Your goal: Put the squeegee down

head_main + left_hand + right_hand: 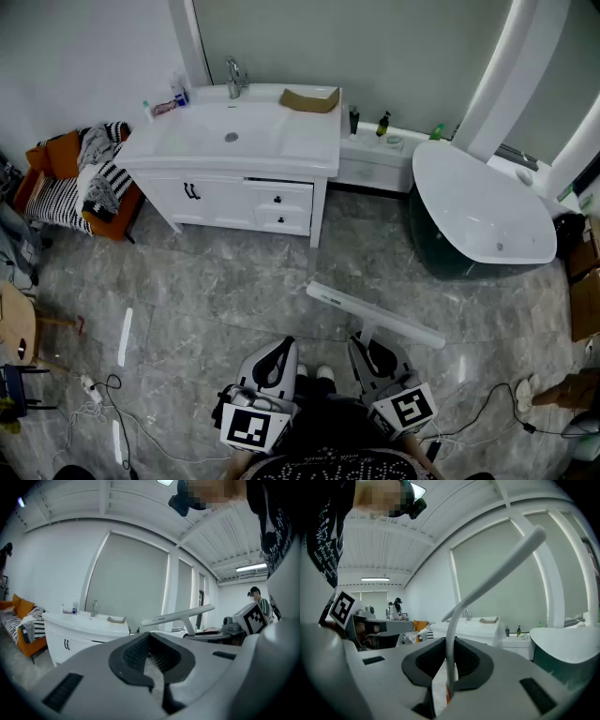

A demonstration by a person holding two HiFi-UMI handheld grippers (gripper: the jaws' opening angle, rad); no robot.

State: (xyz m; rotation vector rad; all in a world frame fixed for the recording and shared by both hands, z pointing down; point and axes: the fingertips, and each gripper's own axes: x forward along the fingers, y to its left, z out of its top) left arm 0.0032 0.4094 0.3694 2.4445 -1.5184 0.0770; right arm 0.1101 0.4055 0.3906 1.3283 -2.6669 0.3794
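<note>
Right tongs (368,343) clamp the squeegee (375,314) by its stem above the floor (234,281), left tongs (280,349) closed, empty; releasing here risks a clattering drop.

A white vanity desk (234,141) stands at the back wall, with an orange fabric armchair (66,187) to its left and a low white ledge (375,161) and a white oval bathtub (483,211) to its right. Before it, over the grey marble floor (234,291), a long white squeegee (375,314) sits between the fingers (424,660) of the right gripper (372,345).
</note>
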